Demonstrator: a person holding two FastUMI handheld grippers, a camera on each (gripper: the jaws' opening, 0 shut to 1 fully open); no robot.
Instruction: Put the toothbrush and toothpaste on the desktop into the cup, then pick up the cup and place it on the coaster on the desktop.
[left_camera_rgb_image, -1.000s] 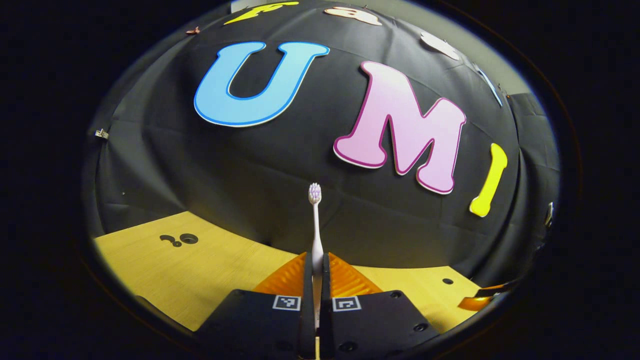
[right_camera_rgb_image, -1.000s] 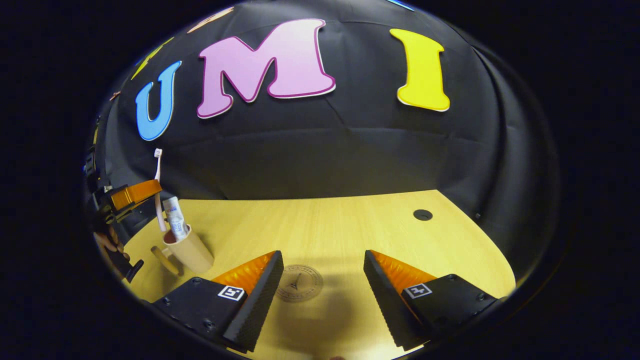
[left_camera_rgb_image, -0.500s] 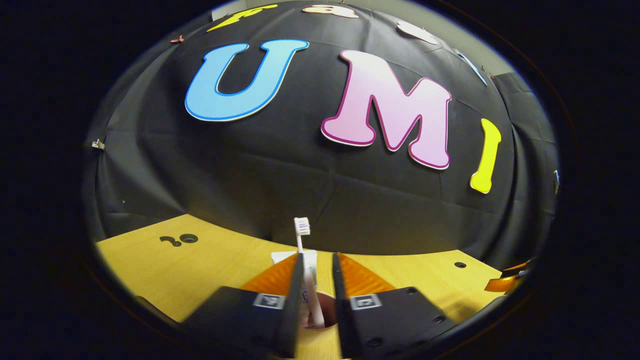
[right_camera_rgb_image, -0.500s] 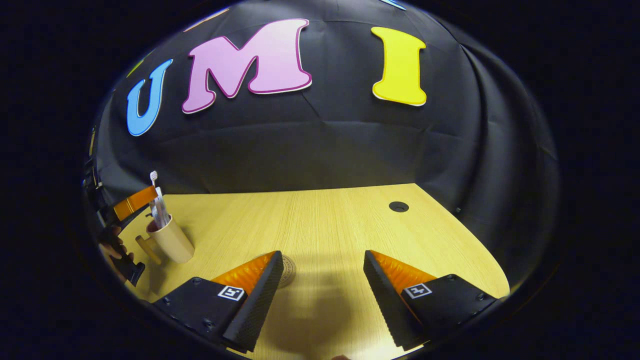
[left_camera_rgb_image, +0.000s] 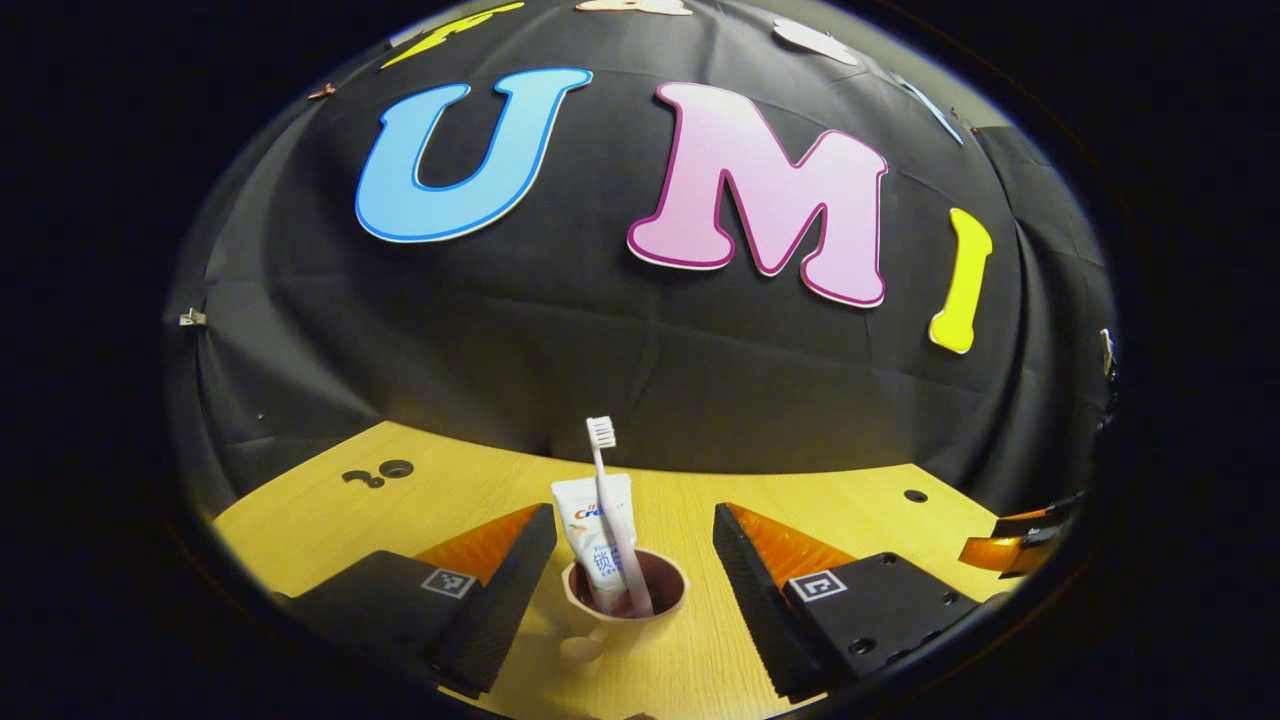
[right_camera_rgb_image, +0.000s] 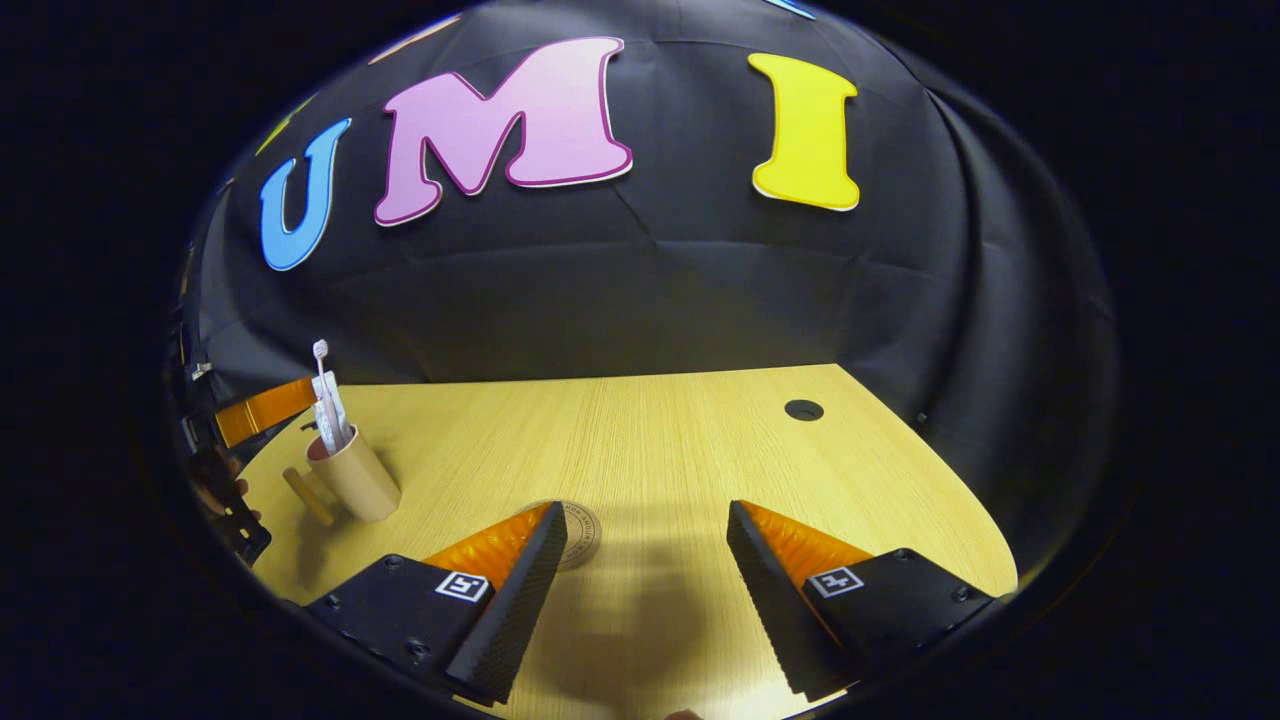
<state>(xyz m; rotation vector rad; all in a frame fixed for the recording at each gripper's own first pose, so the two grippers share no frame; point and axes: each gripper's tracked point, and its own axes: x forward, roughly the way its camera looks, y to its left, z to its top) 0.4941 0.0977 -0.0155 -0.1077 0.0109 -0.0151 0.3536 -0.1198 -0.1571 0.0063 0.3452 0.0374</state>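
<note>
In the left gripper view a tan cup (left_camera_rgb_image: 622, 612) with a handle stands on the wooden desktop (left_camera_rgb_image: 480, 490). A white toothbrush (left_camera_rgb_image: 612, 510) and a toothpaste tube (left_camera_rgb_image: 592, 530) stand upright inside it. My left gripper (left_camera_rgb_image: 632, 540) is open, its fingers spread on either side of the cup without touching it. In the right gripper view the same cup (right_camera_rgb_image: 355, 482) sits at the far left with the toothbrush (right_camera_rgb_image: 322, 385) sticking up. A round coaster (right_camera_rgb_image: 580, 528) lies flat, partly behind the left finger of my open right gripper (right_camera_rgb_image: 645, 535), which holds nothing.
The desktop (right_camera_rgb_image: 680, 440) has a round cable hole (right_camera_rgb_image: 803, 409) at the back right and small holes (left_camera_rgb_image: 382, 472) at the back left. The black booth wall closes the desk's far side. A hand (right_camera_rgb_image: 215, 490) with the left gripper shows at the right gripper view's left edge.
My left gripper, shut on the toothbrush a second ago, lowered it into the cup beside the toothpaste, let go and opened wide. The right gripper shifted only slightly over the coaster.
</note>
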